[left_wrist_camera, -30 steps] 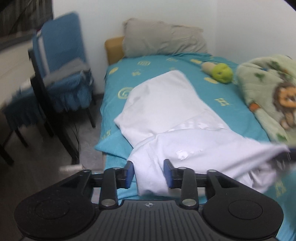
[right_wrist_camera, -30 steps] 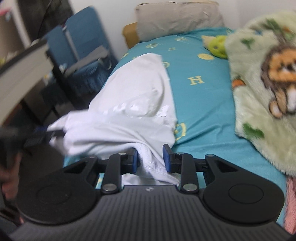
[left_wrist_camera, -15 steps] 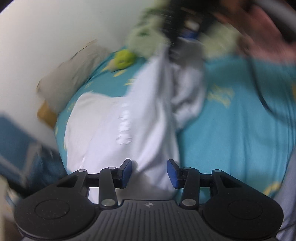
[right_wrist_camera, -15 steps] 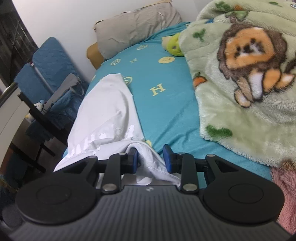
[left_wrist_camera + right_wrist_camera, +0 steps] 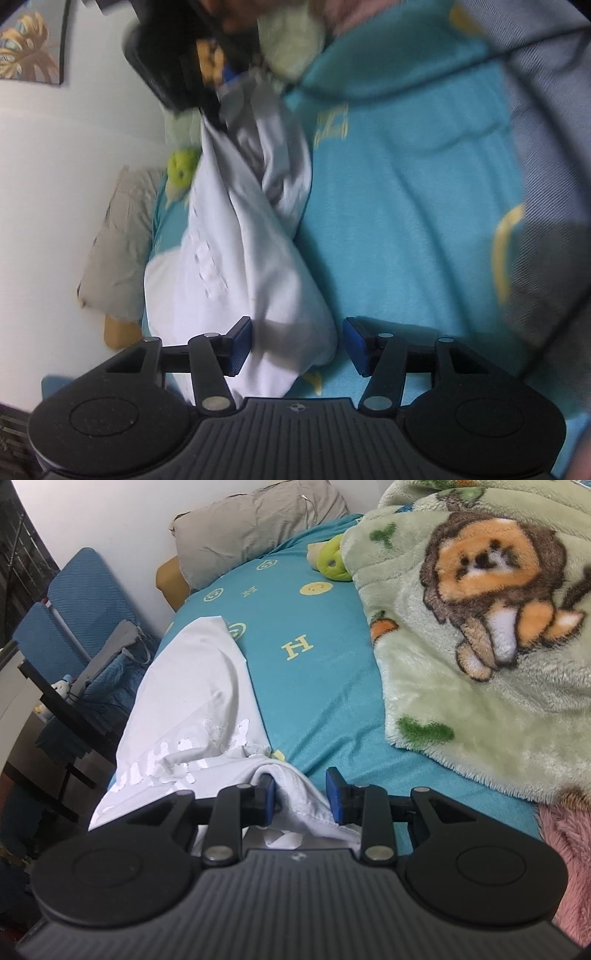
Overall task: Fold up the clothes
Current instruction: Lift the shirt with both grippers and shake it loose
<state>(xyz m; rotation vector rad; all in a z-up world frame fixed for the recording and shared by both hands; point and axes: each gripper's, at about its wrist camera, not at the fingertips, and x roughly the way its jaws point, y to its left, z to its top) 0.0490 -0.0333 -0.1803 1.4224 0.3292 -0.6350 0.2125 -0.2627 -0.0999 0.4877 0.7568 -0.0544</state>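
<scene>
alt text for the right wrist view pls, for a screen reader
The right claw stands open around a bunched edge of a white T-shirt lying on a teal bedsheet. A green lion-print blanket lies at right, a grey pillow by the wall.

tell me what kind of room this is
Most likely a bedroom. A bed with a teal sheet fills the view, a grey pillow lies at its head, and a fleece blanket with a lion print is heaped on one side. A white shirt is spread out for folding.
</scene>
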